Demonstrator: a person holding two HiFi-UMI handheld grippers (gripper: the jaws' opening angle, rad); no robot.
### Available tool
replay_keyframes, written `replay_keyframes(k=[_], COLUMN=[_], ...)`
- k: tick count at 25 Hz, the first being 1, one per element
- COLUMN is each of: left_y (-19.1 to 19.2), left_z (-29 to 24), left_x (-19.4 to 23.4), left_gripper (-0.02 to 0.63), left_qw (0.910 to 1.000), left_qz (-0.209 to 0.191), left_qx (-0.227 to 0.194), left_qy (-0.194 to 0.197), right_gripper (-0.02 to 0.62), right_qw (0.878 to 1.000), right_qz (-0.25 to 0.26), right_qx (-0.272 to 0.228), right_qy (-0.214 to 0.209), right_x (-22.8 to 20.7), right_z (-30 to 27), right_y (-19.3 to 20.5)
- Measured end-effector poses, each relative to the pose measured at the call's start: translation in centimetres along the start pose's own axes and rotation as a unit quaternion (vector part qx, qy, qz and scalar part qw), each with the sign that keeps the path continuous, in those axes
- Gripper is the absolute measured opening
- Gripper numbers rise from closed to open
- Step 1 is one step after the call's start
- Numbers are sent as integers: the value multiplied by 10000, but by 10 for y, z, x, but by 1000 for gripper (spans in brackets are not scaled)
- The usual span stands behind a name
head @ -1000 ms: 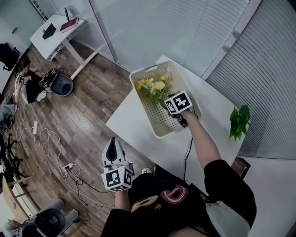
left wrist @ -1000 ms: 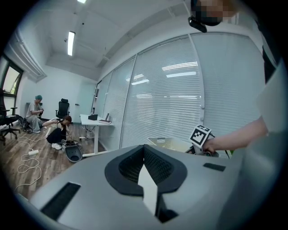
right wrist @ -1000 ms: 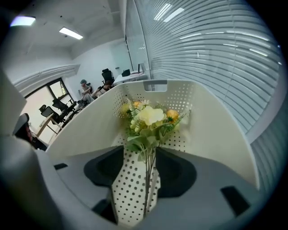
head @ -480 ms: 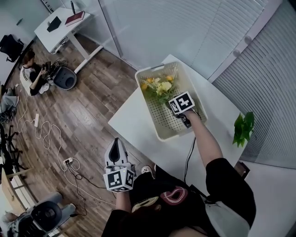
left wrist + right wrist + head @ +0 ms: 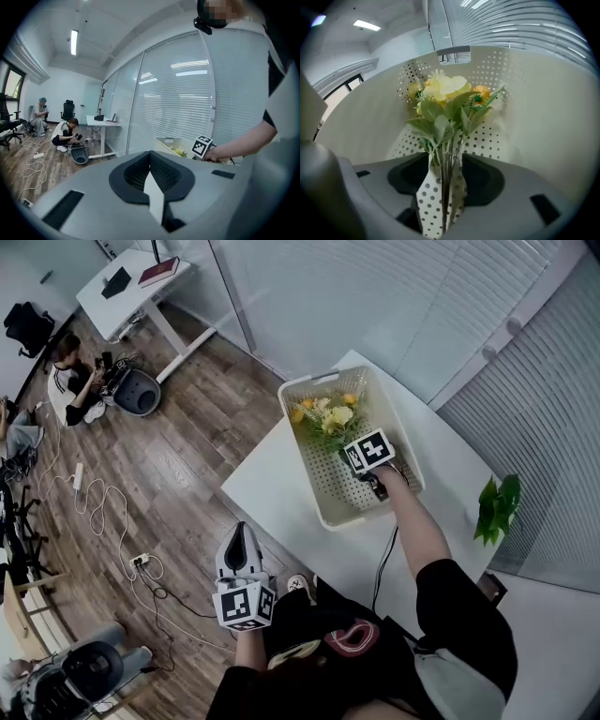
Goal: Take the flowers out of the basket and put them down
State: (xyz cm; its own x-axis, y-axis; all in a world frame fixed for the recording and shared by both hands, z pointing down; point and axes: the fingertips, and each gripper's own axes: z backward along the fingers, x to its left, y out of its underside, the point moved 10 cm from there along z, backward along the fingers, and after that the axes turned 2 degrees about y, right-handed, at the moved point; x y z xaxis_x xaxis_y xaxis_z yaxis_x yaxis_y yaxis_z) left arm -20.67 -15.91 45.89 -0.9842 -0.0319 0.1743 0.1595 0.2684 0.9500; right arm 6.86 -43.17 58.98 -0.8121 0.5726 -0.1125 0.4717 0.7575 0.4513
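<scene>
While your right gripper [image 5: 445, 164] hangs low in the basket [image 5: 330, 512], jaws apart astride the flowers [image 5: 446, 96] lying there | step: grasp, stems unpinched | next: close, lift clear, set on table [image 5: 272, 488] | left gripper [image 5: 151, 159] closed, empty.

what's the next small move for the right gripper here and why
Probably close the right gripper so its fingers pinch the stems. The stems stand between the open fingers with a gap on either side, so nothing is gripped yet, and the flowers lie inside the basket.
</scene>
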Motion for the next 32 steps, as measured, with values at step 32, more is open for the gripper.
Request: replay_keyframes(k=[32], left_y=[4], left_z=[18], left_x=[1], left_gripper=[17], left_qw=[10000], left_qz=[23], left_qx=[-61], left_qy=[48], right_gripper=[49], right_qw=[9958], right_qz=[-80], right_qx=[-757], right_qy=[512], right_x=[0], right_z=[14], right_y=[1])
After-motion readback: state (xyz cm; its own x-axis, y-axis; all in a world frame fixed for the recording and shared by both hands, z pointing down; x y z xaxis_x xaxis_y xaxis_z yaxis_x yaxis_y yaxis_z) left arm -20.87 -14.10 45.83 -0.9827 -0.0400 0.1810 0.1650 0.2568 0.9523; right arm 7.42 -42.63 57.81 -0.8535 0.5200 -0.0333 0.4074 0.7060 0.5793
